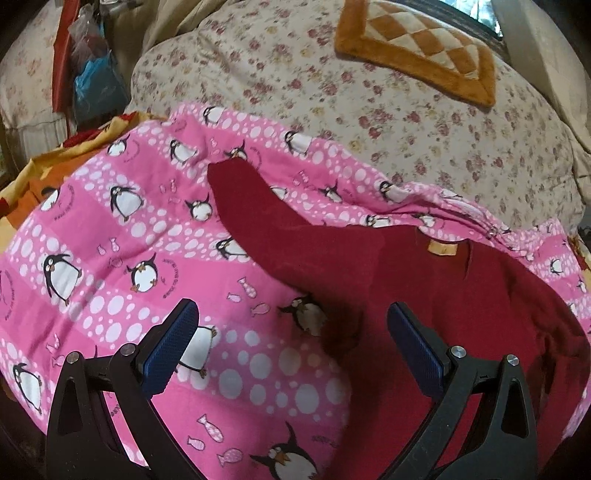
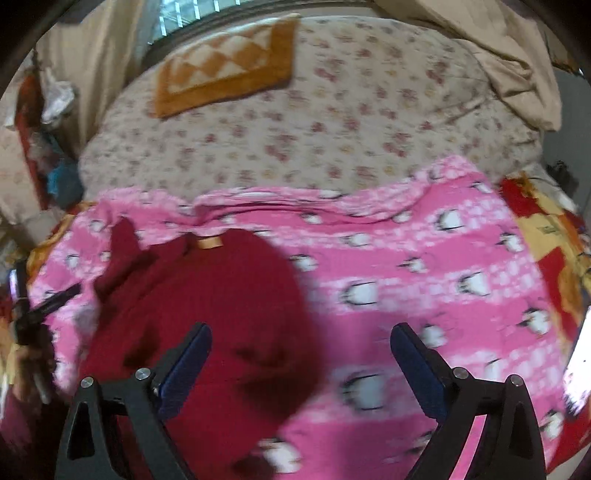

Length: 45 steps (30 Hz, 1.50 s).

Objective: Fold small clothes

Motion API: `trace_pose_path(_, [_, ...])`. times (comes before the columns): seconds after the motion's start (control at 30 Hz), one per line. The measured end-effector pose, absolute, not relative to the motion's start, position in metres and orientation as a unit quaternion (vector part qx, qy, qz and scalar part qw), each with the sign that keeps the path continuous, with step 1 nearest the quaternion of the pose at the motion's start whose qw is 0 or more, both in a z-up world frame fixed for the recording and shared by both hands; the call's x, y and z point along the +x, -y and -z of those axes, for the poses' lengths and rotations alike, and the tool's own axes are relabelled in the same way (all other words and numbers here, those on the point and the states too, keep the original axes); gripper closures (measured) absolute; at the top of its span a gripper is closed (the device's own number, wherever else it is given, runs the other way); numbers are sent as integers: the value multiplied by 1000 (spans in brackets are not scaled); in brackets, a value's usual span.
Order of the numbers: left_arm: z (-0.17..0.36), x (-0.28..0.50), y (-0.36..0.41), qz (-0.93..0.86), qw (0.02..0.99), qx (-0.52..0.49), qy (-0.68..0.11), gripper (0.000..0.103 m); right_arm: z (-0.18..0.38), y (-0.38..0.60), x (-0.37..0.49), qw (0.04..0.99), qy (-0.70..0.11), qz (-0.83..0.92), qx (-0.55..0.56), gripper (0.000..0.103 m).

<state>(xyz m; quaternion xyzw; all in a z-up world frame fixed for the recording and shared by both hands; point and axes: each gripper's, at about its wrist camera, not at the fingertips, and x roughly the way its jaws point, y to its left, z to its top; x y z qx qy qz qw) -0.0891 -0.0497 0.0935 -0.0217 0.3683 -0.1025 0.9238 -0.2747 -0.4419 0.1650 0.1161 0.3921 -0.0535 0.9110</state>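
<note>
Where the bed fills both views, its largest cover is a cream floral quilt [image 1: 369,92], lying behind the landmark, a pink penguin-print blanket [image 1: 129,240] spread across the near part. A yellow-and-red printed sheet [image 2: 546,236] shows past the pink blanket's side edges. Beyond the blanket, on the quilt, rests an orange-bordered checked cushion [image 1: 417,51], with a window [image 2: 177,14] behind it. A dark red sweater [image 1: 424,295] lies flat on the pink blanket, one sleeve reaching toward the blanket's far edge and a tan neck label [image 2: 209,242] uppermost. The left gripper [image 1: 291,328] and the right gripper [image 2: 301,349] hover over the blanket, jaws spread wide, holding nothing.
</note>
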Motion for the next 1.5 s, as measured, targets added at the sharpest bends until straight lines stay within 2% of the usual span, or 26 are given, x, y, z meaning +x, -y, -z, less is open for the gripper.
trace_pose_path(0.33, [-99,-96,66,117,926,2,-359,1,-144,364,-236,906,-405,14,120,7])
trace_pose_path(0.7, [-98,-94,84,131,925,10,-358,1,-139,341,-204,923,-353,23,151,7])
trace_pose_path(1.07, [-89,-91,115,153,917,22,-367,1,-113,341,-171,898,-414,66,135,7])
trace_pose_path(1.5, [-83,-86,141,170,915,48,-363,1,-99,346,-156,894,-423,107,98,7])
